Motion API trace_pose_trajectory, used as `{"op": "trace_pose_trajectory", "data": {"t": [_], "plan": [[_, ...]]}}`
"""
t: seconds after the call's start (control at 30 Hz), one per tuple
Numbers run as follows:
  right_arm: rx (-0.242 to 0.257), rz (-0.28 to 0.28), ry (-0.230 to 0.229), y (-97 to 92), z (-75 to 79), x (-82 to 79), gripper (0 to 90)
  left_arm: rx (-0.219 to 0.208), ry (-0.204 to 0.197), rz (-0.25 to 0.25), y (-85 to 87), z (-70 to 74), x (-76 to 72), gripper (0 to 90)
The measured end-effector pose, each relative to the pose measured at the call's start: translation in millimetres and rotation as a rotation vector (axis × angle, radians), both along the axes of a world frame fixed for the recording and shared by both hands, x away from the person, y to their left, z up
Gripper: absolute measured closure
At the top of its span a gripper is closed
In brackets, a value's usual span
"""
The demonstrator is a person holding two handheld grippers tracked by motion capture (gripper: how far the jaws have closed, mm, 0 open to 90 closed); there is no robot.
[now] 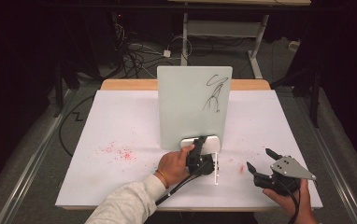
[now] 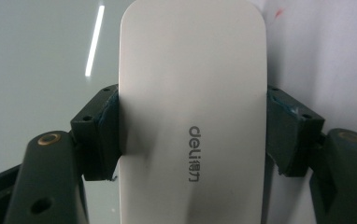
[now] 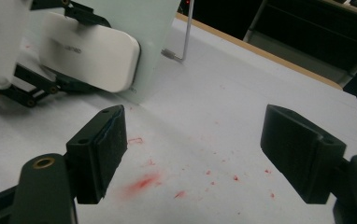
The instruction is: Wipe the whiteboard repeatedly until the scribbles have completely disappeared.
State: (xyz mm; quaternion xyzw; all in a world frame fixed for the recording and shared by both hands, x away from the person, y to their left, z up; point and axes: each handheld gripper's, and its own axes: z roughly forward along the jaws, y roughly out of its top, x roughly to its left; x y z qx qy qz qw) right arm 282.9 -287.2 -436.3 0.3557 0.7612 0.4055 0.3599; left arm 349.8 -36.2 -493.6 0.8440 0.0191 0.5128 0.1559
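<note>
A pale whiteboard [image 1: 193, 107] stands upright in the middle of the table, with a black scribble [image 1: 215, 93] at its upper right. My left gripper [image 1: 200, 145] is shut on a white eraser [image 1: 212, 143] and holds it flat against the board's bottom edge. In the left gripper view the eraser [image 2: 193, 93], marked "deli", sits clamped between both pads [image 2: 109, 135]. My right gripper [image 1: 258, 157] hovers open at the front right, apart from the board. Its jaws [image 3: 195, 135] stand wide with nothing between them, and the eraser [image 3: 92, 51] and board [image 3: 153, 42] lie beyond.
A white sheet [image 1: 120, 126] covers the table. It carries red smudges at the left [image 1: 118, 151] and near my right gripper [image 1: 241, 169]. A thin metal stand leg [image 1: 217, 168] juts forward from the board's foot. Cables lie on the floor behind.
</note>
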Motion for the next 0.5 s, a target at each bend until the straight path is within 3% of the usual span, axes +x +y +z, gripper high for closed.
{"op": "trace_pose_trajectory", "data": {"t": [0.1, 0.17, 0.23, 0.43, 0.5], "plan": [[0.002, -0.004, -0.001, -0.1, 0.1, -0.2, 23.3, 0.039, -0.03, 0.01, 10.7, -2.0, -0.7, 29.1], [-0.001, -0.003, -0.003, 0.1, 0.4, -0.3, 23.3, 0.043, -0.036, 0.011, 13.3, -1.6, -0.5, 29.1], [-0.003, -0.003, -0.003, 0.4, 0.5, -0.4, 23.3, 0.027, -0.035, 0.017, 16.4, 1.6, 0.5, 29.1], [-0.001, 0.001, 0.001, 1.3, -0.6, 0.5, 23.3, 0.015, -0.097, 0.022, 18.0, 21.1, 9.0, 29.2], [-0.003, 0.004, -0.003, 0.9, -0.4, 0.6, 23.4, -0.042, -0.086, 0.03, 16.6, 39.5, 16.1, 29.2]]}}
